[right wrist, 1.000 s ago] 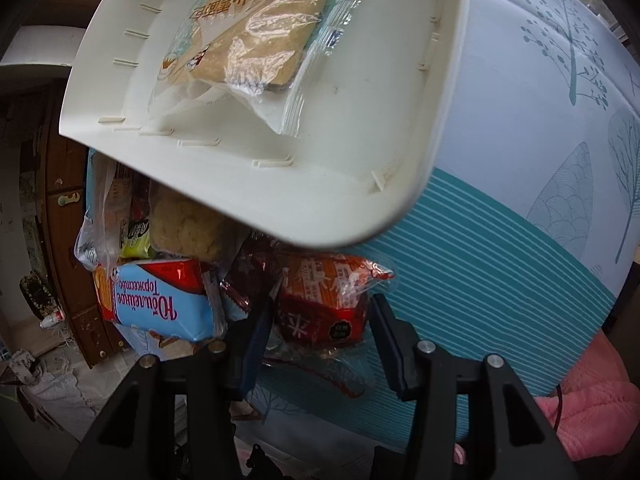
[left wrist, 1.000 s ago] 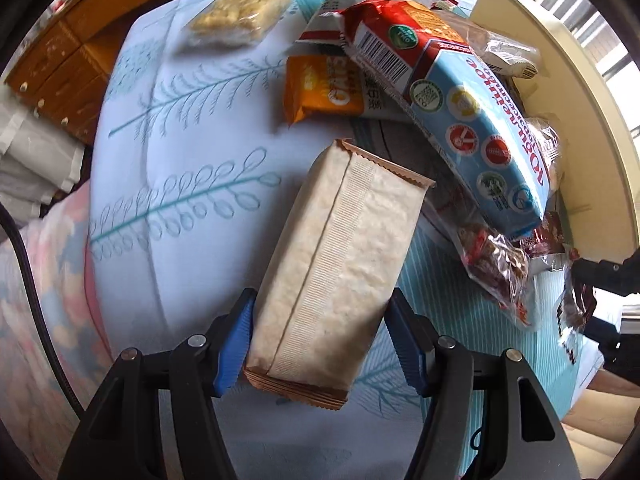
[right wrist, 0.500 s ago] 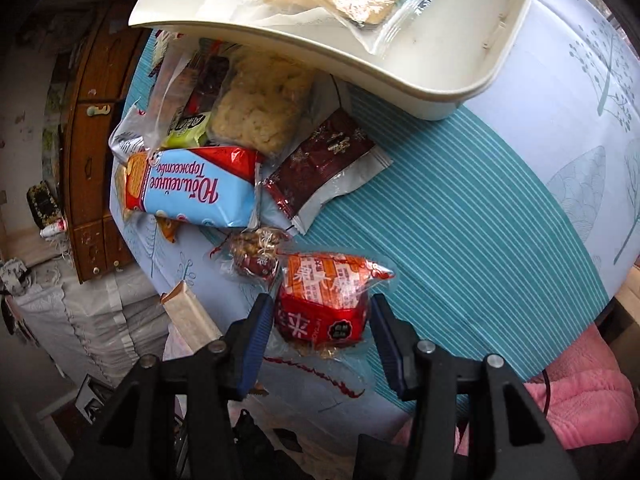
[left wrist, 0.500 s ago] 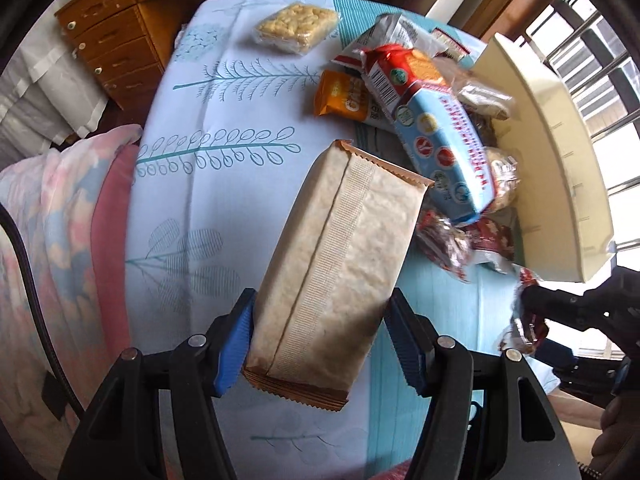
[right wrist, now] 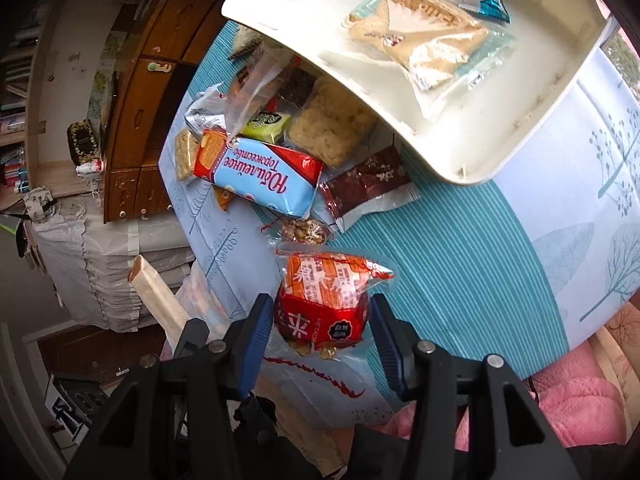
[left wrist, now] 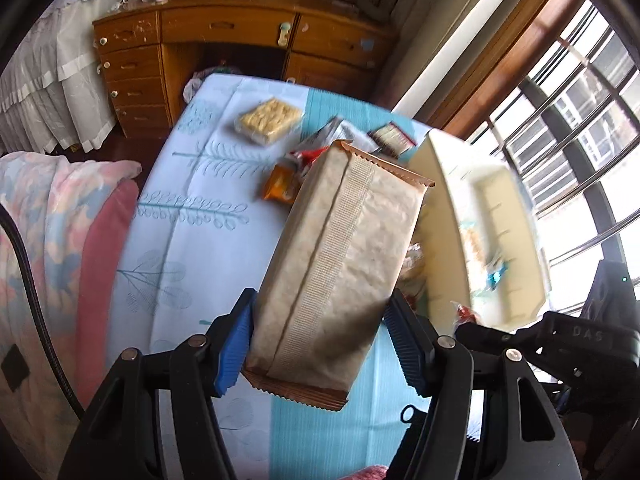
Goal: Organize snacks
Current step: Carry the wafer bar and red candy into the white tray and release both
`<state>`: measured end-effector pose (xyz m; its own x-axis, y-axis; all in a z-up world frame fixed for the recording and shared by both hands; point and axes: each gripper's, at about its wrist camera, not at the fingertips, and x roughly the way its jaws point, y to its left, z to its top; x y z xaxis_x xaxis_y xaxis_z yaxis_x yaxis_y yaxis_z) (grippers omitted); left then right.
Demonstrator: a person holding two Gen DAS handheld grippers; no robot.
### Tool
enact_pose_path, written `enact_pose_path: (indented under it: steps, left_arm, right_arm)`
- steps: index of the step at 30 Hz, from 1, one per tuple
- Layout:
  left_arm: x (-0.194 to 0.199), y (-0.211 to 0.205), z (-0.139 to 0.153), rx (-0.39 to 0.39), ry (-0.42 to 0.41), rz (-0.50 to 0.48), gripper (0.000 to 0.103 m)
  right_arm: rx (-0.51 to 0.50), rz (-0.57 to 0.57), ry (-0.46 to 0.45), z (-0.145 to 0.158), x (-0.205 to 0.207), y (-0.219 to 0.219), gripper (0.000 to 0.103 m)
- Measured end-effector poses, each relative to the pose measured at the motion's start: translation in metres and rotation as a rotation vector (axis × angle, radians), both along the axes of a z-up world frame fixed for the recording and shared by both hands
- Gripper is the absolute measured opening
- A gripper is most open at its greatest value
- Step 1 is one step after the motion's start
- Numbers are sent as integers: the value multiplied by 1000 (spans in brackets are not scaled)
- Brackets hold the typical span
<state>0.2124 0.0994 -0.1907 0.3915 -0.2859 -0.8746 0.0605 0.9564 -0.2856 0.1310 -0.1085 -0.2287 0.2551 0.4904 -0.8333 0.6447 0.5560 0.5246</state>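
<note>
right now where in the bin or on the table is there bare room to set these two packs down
Bare: the cream bin floor beside its clear-wrapped cake, and the striped tablecloth right of the maroon packet. Crowded: the pile around the blue biscuit pack.

Furniture: we see a wooden desk (left wrist: 240, 44) with drawers beyond the table (left wrist: 192, 216).
Cloth: a pale tablecloth with leaf prints and a teal stripe.
Window: barred panes (left wrist: 576, 120) on our right, bright daylight.
Left: a pink floral blanket (left wrist: 52, 248).
</note>
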Motion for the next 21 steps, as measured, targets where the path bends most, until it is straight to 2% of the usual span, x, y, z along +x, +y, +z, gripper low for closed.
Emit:
enact_pose_path:
  steps: [11,21]
  left_arm:
    - [-12,-75,41,-85,-123,-16,62]
    - [-12,-149,52,-132,-187,-84,63]
  right_arm:
    - [-40,59,-155,38,-13,-58,50]
    - [-78,39,-211,47,-26,-121,50]
